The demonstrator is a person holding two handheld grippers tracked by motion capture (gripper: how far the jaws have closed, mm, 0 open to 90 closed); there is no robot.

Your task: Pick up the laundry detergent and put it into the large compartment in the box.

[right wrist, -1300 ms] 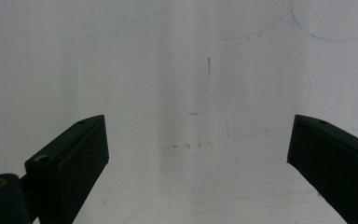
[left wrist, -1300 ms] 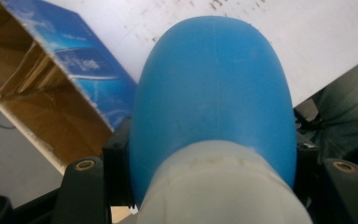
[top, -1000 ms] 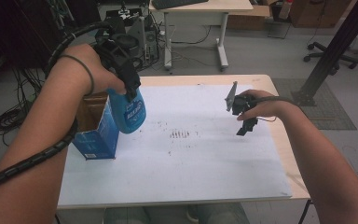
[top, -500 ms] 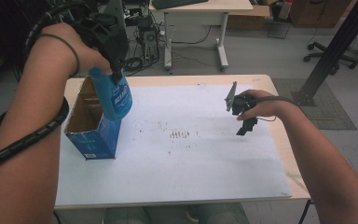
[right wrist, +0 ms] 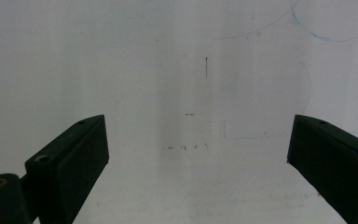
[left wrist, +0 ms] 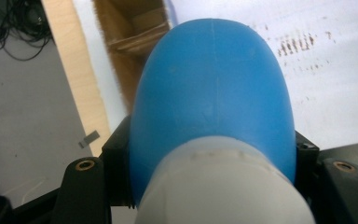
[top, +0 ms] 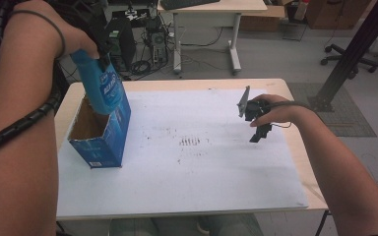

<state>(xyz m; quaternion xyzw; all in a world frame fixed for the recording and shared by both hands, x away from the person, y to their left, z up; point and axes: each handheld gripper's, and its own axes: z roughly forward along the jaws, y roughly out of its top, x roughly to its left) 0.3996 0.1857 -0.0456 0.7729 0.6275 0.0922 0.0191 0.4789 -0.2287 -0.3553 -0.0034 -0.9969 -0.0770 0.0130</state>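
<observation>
Left gripper (left wrist: 214, 186) is clamped on the blue bottle (left wrist: 214, 93); in its own view I see the black jaws pressing on both sides, close under the pale cap end. In the high view the bottle (top: 102, 86) hangs tilted over the open box (top: 101, 132), with its lower end at the mouth of the box, and my left hand (top: 54, 29) holds it from above. I judge that the bottle is almost free of the box but not yet away from it; what is left is to carry it aside and put it down somewhere on the surface (top: 187, 187).

Right gripper (right wrist: 196, 154) has its jaws wide apart with nothing between them, and it looks down on the bare white sheet. In the high view this gripper (top: 257, 120) waits near the right edge of the surface, well apart from the box.

Between the two, the sheet has some dark marks (top: 192, 141) in the middle, and nothing stands there. The nearest obstacle for the bottle is the box wall itself; the bottom could catch on it. Behind the surface I see a desk (top: 211, 10) and many cables (top: 142, 64) on the floor, far from the work.
</observation>
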